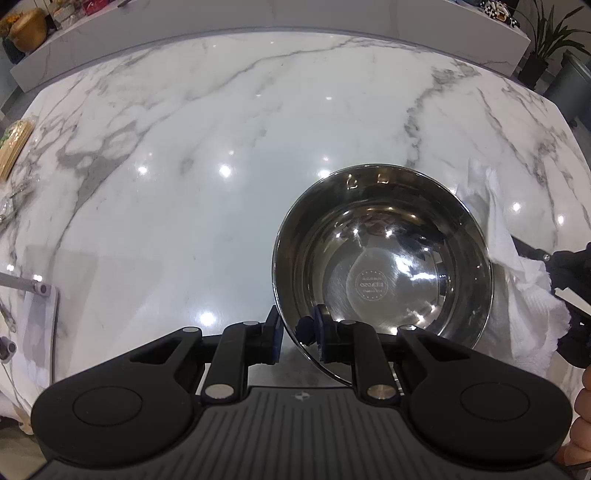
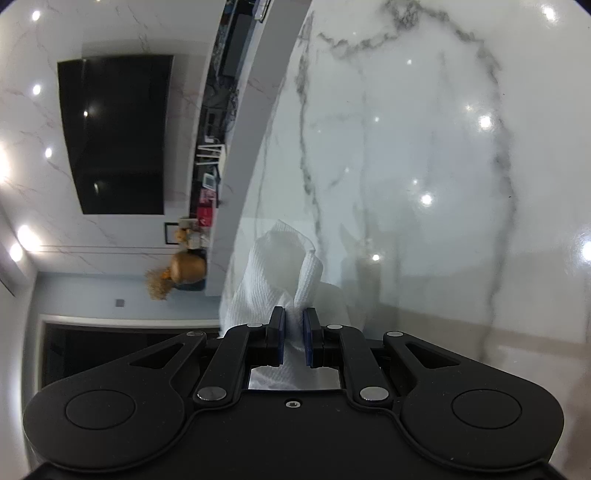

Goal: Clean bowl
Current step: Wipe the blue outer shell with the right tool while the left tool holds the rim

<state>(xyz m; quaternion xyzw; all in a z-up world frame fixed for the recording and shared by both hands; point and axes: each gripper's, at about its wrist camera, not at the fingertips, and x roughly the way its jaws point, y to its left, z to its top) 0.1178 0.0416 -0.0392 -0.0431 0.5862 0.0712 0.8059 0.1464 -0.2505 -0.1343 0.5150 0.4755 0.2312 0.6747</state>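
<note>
A shiny steel bowl (image 1: 384,258) is tilted above the marble table, its inside facing the left wrist camera. My left gripper (image 1: 295,334) is shut on the bowl's near rim, one pad outside and one inside. My right gripper (image 2: 294,338) is shut on a white paper towel (image 2: 273,273), which bunches up ahead of the pads. In the left wrist view the towel (image 1: 517,266) hangs just right of the bowl, with the right gripper (image 1: 569,295) at the frame's right edge. The bowl does not show in the right wrist view.
The white marble table (image 1: 221,129) stretches ahead of the bowl. A bundle of wooden sticks (image 1: 14,147) lies at its left edge. A low marble ledge (image 1: 147,26) runs behind the table. A black screen (image 2: 114,133) and a gold vase (image 2: 184,271) stand beyond.
</note>
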